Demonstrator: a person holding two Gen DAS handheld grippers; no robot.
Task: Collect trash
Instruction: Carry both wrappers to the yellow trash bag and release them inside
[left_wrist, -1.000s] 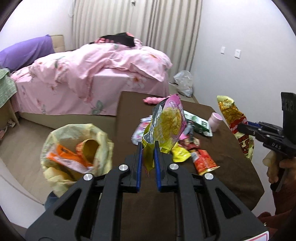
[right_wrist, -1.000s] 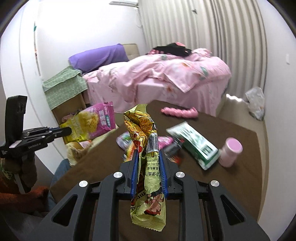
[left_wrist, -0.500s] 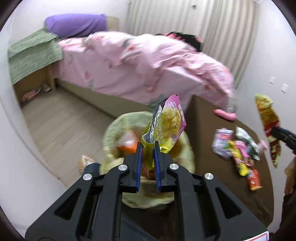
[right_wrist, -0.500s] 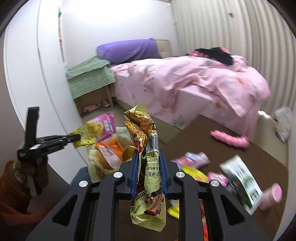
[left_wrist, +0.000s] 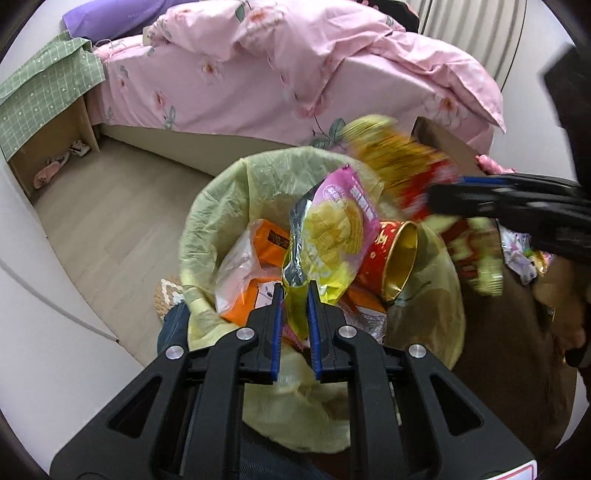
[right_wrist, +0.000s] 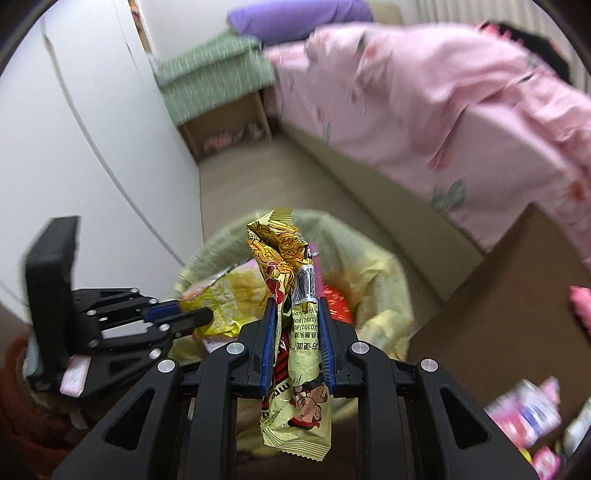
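Both grippers have swung from the brown table to above the bin lined with a yellow-green plastic bag (left_wrist: 221, 206). Left gripper (left_wrist: 295, 325) pinches the crinkled pink-and-yellow chip bag (left_wrist: 332, 236); right gripper (right_wrist: 295, 332) clamps the yellow foil noodle wrapper (right_wrist: 295, 325) — both over the opening. Best release well inside the rim — light foil drifts.

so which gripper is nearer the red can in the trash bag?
Left. The left gripper, jaws shut on the pink chip bag, hangs over the trash bag beside the red can. The right gripper, holding the yellow wrapper, sits over the bag's far rim.
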